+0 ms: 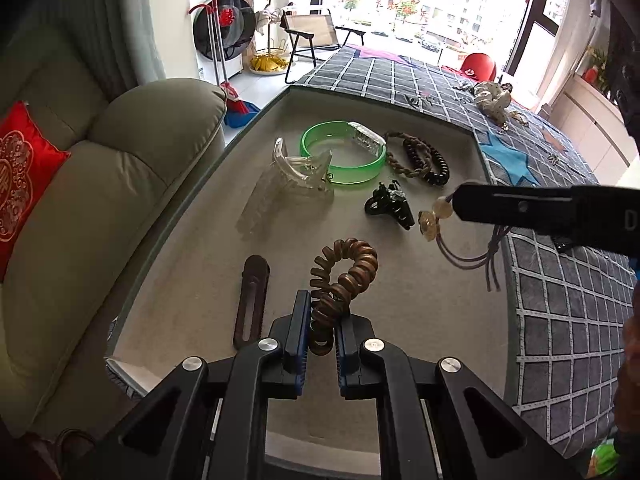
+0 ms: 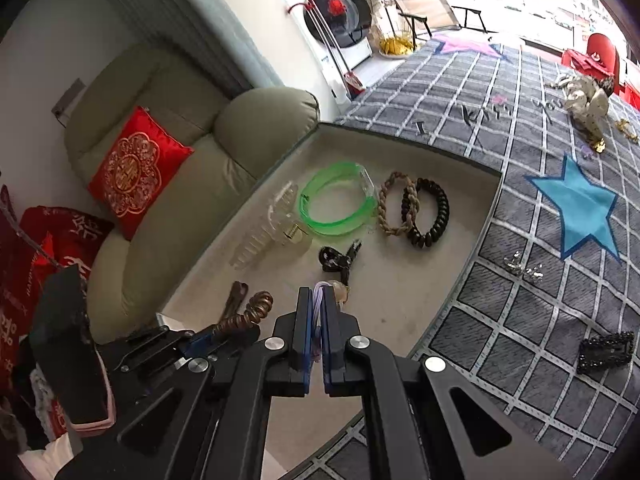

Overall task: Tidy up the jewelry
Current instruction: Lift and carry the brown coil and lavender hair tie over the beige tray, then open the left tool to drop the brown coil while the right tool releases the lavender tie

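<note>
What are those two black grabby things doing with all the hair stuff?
A person is sorting hair accessories into a shallow beige tray. The left gripper is shut on a brown spiral hair tie. The right gripper pinches a hair tie with beige discs above the tray. A green bangle and clips already lie inside.

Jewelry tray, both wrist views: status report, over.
Left gripper shut on brown coil hair tie. Right gripper shut on amber-disc cord hair tie. Both over grey tray; black claw clip beneath.
</note>
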Demonstrator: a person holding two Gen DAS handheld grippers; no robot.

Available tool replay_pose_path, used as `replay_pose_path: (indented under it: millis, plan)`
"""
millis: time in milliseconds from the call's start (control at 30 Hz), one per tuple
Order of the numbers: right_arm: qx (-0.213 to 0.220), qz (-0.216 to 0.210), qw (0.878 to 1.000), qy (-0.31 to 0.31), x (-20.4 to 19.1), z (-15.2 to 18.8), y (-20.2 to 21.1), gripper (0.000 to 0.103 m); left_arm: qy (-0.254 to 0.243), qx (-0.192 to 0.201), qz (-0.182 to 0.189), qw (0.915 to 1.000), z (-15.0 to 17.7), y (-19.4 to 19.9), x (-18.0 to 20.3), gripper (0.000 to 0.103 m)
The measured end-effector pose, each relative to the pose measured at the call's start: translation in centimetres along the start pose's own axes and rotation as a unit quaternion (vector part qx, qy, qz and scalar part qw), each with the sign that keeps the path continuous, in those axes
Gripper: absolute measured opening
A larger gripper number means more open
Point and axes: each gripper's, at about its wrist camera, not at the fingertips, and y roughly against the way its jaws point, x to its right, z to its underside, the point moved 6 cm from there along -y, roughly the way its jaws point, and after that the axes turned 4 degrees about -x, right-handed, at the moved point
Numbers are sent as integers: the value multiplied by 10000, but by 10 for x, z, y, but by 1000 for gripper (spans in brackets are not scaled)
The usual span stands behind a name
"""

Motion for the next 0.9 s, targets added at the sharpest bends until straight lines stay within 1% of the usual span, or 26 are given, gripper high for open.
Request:
replay_pose_path:
  millis: [133, 333, 467, 700, 900]
  plan:
    - [-148, -68, 9998, -126, 7, -1, -10, 4, 15, -23, -16, 10000, -1, -3, 0, 13]
    - [-301, -5, 9994, -171, 11, -4, -23, 4, 40, -115, -69, 9999, -3, -9, -1, 13]
    - [-416, 29, 9988, -273, 17, -6, -33, 4, 14, -104, -135, 9999, -3, -9, 0, 13]
    - [-551, 223, 9974, -396, 25, -8, -46, 4, 51, -146, -238, 9996, -4, -10, -1, 13]
    - [-539, 452, 9971, -303, 27, -10, -42, 5, 89, -160, -330, 9993, -4, -10, -4, 14]
